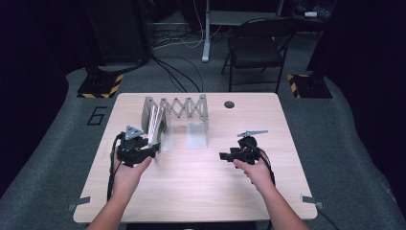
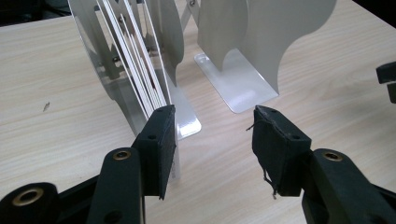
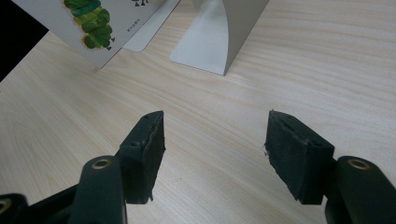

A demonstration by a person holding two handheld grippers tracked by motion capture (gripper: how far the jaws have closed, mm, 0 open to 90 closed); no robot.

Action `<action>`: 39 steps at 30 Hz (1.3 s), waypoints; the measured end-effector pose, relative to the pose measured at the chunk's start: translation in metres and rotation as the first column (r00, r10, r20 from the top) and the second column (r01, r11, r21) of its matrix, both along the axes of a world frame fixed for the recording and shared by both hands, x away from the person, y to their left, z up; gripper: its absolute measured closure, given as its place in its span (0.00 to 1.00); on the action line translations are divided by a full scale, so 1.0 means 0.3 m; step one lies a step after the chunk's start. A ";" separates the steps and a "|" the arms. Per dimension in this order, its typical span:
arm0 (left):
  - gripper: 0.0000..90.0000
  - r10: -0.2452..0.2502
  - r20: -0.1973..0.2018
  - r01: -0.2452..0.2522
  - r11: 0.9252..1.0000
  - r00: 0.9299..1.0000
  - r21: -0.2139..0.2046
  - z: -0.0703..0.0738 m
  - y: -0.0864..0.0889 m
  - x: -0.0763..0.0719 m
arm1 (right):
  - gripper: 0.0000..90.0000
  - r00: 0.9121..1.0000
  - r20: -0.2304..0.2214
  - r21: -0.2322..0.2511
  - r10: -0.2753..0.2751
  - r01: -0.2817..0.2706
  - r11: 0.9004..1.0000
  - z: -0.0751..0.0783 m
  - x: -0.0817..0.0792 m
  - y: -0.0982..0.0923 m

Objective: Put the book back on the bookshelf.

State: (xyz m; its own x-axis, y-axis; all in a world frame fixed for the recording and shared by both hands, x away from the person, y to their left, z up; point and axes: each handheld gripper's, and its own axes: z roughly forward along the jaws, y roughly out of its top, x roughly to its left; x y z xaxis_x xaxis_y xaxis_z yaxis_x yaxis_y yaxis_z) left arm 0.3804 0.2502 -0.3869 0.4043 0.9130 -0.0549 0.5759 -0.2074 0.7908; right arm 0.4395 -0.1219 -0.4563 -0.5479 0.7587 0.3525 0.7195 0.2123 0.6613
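A silver accordion book rack stands at the back middle of the table. Several thin white books lean in its left end. My left gripper sits just in front of them, pointing right. In the left gripper view it is open, with only bare table between the pads. Its left pad rests beside the near edge of the leaning books. My right gripper points left, level with the rack's right divider. It is open over bare wood. Ahead of it are a caterpillar picture-book cover and a metal divider.
The wooden table has a round cable hole at the back right. A folding chair stands behind the table, and cables trail on the floor. In the left gripper view the other gripper's jaw shows at the right edge.
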 end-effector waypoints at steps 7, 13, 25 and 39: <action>0.55 -0.038 -0.011 0.037 0.999 0.999 -0.022 -0.018 0.018 -0.046 | 0.42 1.000 0.013 -0.004 0.005 -0.005 1.000 -0.005 0.001 0.000; 0.55 -0.077 -0.008 0.077 0.997 0.997 -0.032 -0.051 0.027 -0.089 | 0.42 1.000 0.004 -0.003 -0.008 0.008 1.000 0.001 -0.005 -0.003; 0.55 -0.162 -0.033 0.161 0.986 0.986 -0.031 -0.186 0.025 -0.106 | 0.42 1.000 0.004 -0.003 -0.031 0.031 1.000 -0.001 -0.011 -0.022; 0.54 -0.219 -0.061 0.217 0.976 0.974 -0.035 -0.296 0.028 -0.113 | 0.42 1.000 0.017 -0.020 -0.026 0.026 0.999 -0.009 -0.017 -0.016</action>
